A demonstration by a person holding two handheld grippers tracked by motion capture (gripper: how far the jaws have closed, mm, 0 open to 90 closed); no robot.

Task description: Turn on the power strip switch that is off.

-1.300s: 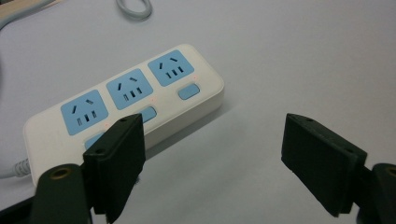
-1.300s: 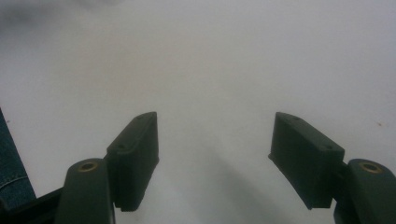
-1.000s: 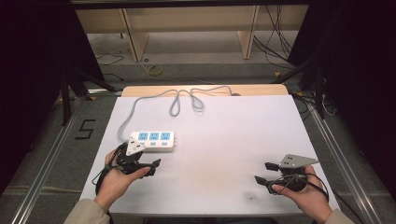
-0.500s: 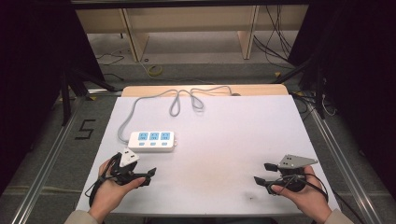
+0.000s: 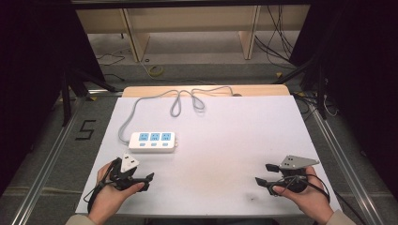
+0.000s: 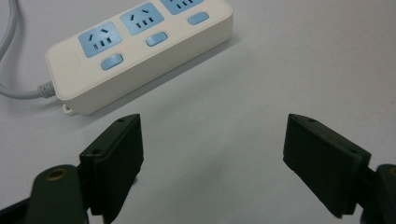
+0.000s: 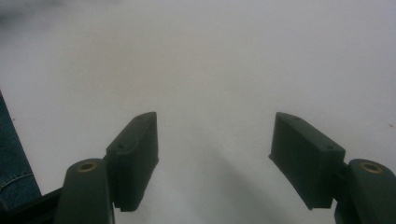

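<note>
A white power strip [image 5: 153,141] with three blue sockets lies left of centre on the white table [image 5: 234,131]. Its grey cable [image 5: 177,99] loops toward the far edge. My left gripper [image 5: 146,182] is held in a hand near the front left, a short way in front of the strip, and it is open and empty. In the left gripper view the power strip [image 6: 140,46] lies beyond the spread jaws of my left gripper [image 6: 212,140]. My right gripper [image 5: 264,174] rests open at the front right over bare table, and in its own view the right gripper [image 7: 215,135] has nothing between its jaws.
A wooden board edge [image 5: 253,90] borders the back of the table. Metal rails run along both sides, with a "5" marked on the floor [image 5: 86,130] at left. Blue jeans fabric [image 7: 11,163] shows at the left edge of the right gripper view.
My left gripper has drawn back from the power strip toward the table's near edge. The right gripper has stayed in place.
</note>
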